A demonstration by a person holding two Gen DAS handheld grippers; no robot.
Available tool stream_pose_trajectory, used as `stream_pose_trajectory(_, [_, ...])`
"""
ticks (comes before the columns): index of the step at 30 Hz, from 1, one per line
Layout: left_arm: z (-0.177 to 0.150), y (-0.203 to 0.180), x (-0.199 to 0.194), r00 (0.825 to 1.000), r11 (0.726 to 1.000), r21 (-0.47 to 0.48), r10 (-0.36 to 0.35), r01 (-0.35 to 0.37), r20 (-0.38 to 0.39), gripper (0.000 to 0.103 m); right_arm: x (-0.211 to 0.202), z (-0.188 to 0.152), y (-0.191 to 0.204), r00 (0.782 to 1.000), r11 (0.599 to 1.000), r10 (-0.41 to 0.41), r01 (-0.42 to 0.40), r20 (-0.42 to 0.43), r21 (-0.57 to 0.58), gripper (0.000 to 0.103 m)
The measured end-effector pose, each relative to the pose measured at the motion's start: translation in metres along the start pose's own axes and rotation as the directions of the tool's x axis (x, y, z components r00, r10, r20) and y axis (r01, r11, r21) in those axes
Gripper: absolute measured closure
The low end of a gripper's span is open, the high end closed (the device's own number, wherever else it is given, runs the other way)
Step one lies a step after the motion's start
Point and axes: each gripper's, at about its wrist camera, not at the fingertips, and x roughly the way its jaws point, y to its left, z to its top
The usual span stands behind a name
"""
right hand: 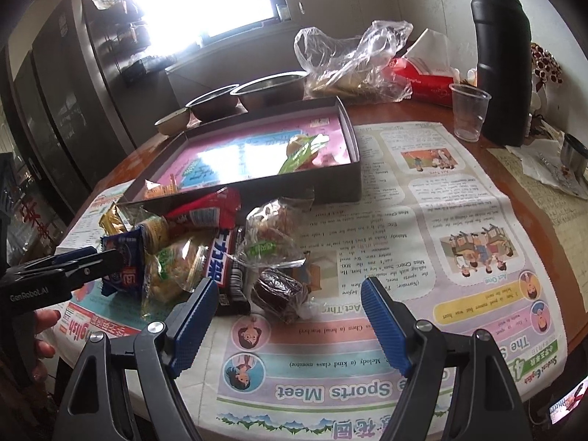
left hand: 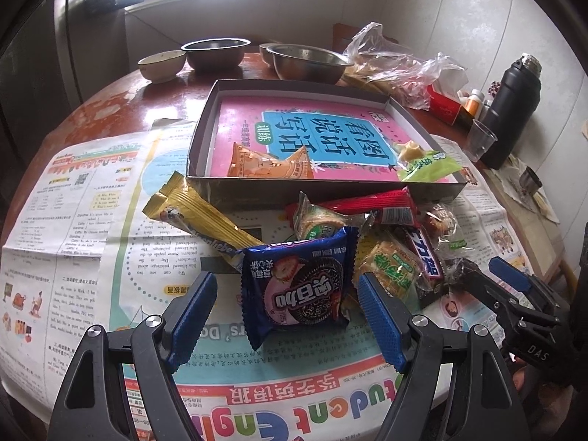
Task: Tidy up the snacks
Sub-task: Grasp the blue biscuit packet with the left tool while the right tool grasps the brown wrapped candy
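Observation:
A pile of wrapped snacks lies on newspaper in front of a shallow dark box (left hand: 327, 187) lined with a pink book cover. An orange packet (left hand: 268, 163) and a green packet (left hand: 426, 163) lie in the box. My left gripper (left hand: 286, 290) is open, its fingers either side of a blue cookie packet (left hand: 297, 283) that lies on the paper. My right gripper (right hand: 286, 294) is open around a dark brown wrapped cake (right hand: 279, 290). A gold bar (left hand: 198, 217), a red packet (left hand: 375, 205) and a Snickers bar (right hand: 224, 261) lie in the pile.
Metal bowls (left hand: 305, 62) and a ceramic bowl (left hand: 161, 64) stand behind the box. A clear plastic bag (right hand: 352, 62), a red tissue box (right hand: 422, 77), a plastic cup (right hand: 468, 112) and a black flask (right hand: 501, 55) stand at the right. The table edge runs along the right.

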Motion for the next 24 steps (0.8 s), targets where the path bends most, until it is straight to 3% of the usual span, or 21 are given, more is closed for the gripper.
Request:
stream_pose_trajectory(4, [0.0,0.001,0.002,1.0,1.0,-0.011,0.003,-0.003,0.0,0.023,0.004,0.0,-0.002,1.0,1.0,0.009,-0.009,0.004,0.01,0.03])
stream_pose_trajectory(12, [0.001,-0.001,0.011,1.0,1.0,-0.026,0.009,-0.009,-0.011,0.023,0.016,-0.004,0.005,1.0,1.0,0.0,-0.001,-0.019,-0.026,0.059])
stream_pose_trajectory(24, [-0.001,-0.002,0.028,0.999,0.999,-0.048,0.024,-0.026,-0.049,0.023,0.012,-0.005,0.001,1.0,0.999,0.005,-0.005,-0.003,-0.036,0.066])
